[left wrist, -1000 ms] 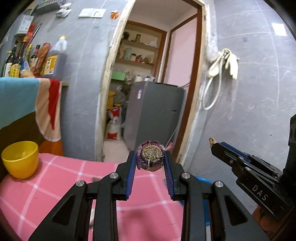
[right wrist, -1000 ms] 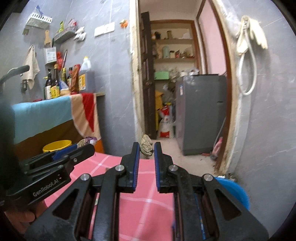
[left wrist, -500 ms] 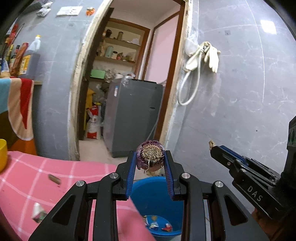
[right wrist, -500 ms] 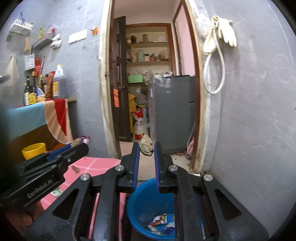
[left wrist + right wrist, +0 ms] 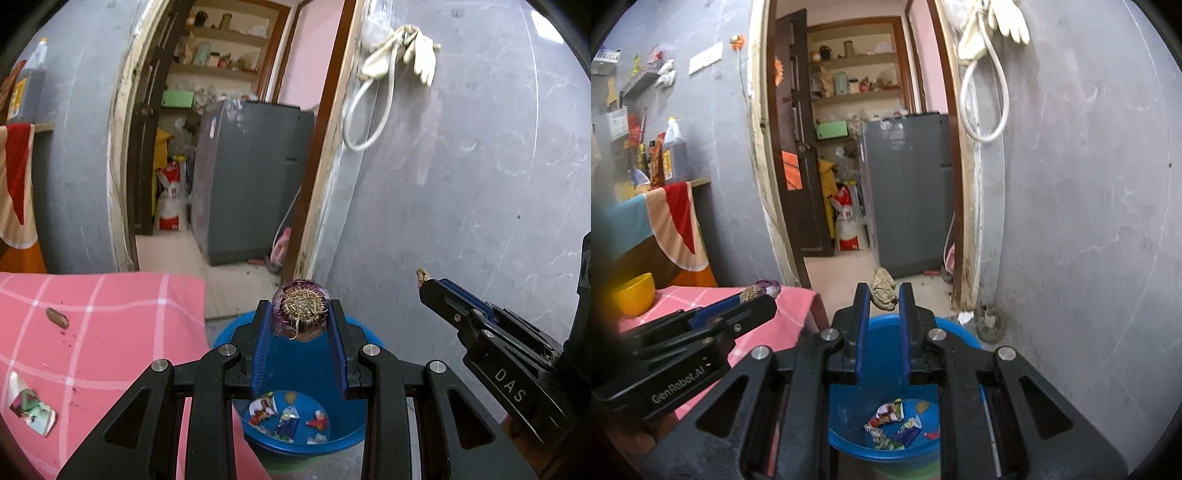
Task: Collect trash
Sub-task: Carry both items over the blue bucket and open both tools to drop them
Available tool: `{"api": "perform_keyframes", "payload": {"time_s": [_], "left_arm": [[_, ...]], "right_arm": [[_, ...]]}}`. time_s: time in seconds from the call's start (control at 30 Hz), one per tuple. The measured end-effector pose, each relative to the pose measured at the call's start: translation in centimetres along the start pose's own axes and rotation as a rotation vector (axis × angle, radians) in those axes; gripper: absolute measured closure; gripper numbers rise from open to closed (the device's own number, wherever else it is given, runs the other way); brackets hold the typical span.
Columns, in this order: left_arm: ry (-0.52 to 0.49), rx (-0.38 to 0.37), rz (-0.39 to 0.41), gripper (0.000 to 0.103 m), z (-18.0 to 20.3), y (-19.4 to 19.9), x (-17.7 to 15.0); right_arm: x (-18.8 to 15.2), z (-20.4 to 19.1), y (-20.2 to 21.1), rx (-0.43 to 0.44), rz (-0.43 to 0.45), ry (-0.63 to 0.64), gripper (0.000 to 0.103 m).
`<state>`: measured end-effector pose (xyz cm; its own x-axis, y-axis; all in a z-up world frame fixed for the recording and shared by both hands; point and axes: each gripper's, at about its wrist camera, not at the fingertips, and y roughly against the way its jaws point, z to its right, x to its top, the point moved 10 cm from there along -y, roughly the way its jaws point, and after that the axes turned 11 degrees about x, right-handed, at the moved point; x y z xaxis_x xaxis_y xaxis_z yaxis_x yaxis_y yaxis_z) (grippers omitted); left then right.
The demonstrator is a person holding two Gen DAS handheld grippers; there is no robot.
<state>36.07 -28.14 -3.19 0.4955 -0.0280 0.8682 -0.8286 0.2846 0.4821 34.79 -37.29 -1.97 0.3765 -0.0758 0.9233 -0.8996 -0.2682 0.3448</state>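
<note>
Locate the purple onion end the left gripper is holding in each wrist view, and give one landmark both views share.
Left wrist view: the purple onion end sits at centre, pinched between the left gripper fingers, above the blue bin.
Right wrist view: it shows at left of centre, at the tip of the left gripper, over the pink cloth.
Shared landmark: the grey appliance in the doorway.

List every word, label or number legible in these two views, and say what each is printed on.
"DAS": on the right gripper body, left wrist view.
"GenRobot.AI": on the left gripper body, right wrist view.
Red lettering on the white sack in the doorway: too blurred to read.
Bottle labels on the shelf and wrappers in the blue bin: too small to read.
</note>
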Motion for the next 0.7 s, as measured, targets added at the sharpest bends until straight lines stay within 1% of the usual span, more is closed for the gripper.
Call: {"api": "perform_keyframes", "payload": {"time_s": [0.17,0.33,0.57,0.67,0.7], "left_arm": [[-0.016,0.002,-0.064,0.077,0.6,-1.8,-1.4],[-0.011,-0.002,-0.13,0.077,0.7,-3.3,-2.5],[0.002,0.004,-0.195,0.076,0.2,-4.5,-3.7],[0.012,0.004,-0.201,0.071,0.0,-4.4,-3.8],[0.017,0.003,-0.196,0.067,-0.1,-4.3,-3.8]], "right_arm": [[-1.2,1.1,-1.1,-0.005,-0.051,-0.037,0.089],[-2.3,1.8,-2.1,-0.006,-0.098,-0.067,0.089],[-3.0,2.4,-3.0,0.0,-0.134,-0.099,0.088],[-3.1,2.4,-3.0,-0.004,-0.139,-0.104,0.087],[-3.0,2.3,-3.0,-0.005,-0.137,-0.105,0.087]]}}
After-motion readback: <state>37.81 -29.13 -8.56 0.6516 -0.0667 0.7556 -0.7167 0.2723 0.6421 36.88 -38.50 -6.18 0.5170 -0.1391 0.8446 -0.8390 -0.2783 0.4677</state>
